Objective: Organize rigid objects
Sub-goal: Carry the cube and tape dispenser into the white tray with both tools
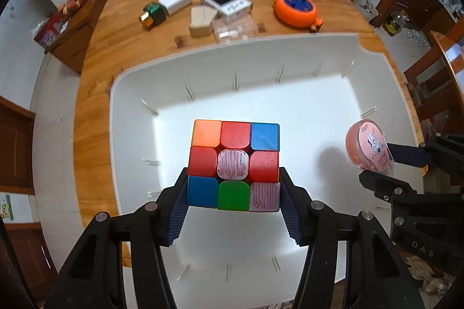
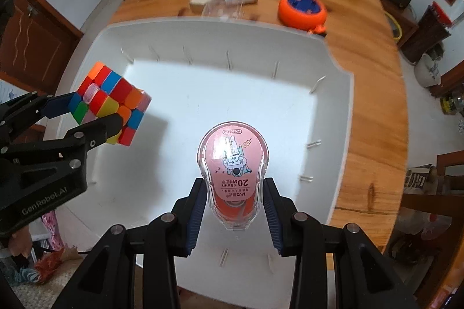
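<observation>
Clamped in the left tool [image 1: 233,193], a puzzle cube [image 1: 234,165] hangs over the bare white bin [image 1: 130,83]; the right tool [image 2: 235,200] grips a pink correction-tape dispenser [image 2: 233,164] alongside. Nothing is binned yet; several items remain on the desk [image 1: 121,42].

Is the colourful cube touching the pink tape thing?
Apart. The right wrist view shows bare white bin floor between the cube and the pink tape dispenser.
</observation>
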A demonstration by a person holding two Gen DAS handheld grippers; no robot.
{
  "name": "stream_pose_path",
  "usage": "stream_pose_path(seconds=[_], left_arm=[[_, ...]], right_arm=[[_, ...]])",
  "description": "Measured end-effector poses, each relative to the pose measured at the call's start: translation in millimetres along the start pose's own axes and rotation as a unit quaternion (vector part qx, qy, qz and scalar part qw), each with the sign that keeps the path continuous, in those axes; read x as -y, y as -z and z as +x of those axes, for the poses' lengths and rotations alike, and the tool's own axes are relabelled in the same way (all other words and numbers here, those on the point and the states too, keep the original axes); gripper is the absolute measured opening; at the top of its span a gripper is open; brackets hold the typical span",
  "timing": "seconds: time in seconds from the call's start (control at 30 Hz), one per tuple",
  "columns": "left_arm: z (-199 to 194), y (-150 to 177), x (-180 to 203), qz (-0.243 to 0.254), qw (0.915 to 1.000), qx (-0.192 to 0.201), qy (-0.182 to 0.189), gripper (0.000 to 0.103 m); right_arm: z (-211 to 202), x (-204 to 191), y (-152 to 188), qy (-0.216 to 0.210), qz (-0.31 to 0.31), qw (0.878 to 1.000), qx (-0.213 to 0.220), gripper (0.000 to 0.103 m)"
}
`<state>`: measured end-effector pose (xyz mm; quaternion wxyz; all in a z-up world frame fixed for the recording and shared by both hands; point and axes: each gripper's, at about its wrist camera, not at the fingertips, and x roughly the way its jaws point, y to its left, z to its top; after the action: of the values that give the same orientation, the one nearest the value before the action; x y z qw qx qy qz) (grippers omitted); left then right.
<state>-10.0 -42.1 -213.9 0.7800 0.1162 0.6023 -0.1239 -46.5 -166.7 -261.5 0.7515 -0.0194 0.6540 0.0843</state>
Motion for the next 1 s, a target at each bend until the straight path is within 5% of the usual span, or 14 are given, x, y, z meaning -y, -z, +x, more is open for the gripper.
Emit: stream_pose_path(seconds=[0.33, 0.63, 0.7, 0.83, 1.0], left_arm=[[36.7, 21.4, -4.4, -0.031, 0.9984, -0.046, 0.01, 0.06], [40.3, 31.2, -0.7, -0.031, 0.9985, -0.044, 0.014, 0.06], [40.5, 32.1, 0.2, -0.03, 0.9985, -0.043, 0.013, 0.06], [32.9, 30.7, 1.2, -0.033, 0.9991, -0.023, 0.016, 0.087], [17.1, 28.2, -4.1, -0.035, 0.9992, -0.007, 0.019, 0.091]], right_arm=[[36.7, -2.0, 4.3, -0.01, -0.001, 0.999, -0.041, 0.04], [52.3, -6.7, 4.3, -0.002, -0.008, 0.999, -0.052, 0.04], [52.8, -9.8, 4.8, 0.003, -0.015, 0.999, -0.048, 0.055], [44.4, -17.0, 7.3, -0.008, -0.028, 0.999, -0.028, 0.069], [29.6, -18.0, 9.4, -0.02, -0.031, 0.999, -0.004, 0.071]])
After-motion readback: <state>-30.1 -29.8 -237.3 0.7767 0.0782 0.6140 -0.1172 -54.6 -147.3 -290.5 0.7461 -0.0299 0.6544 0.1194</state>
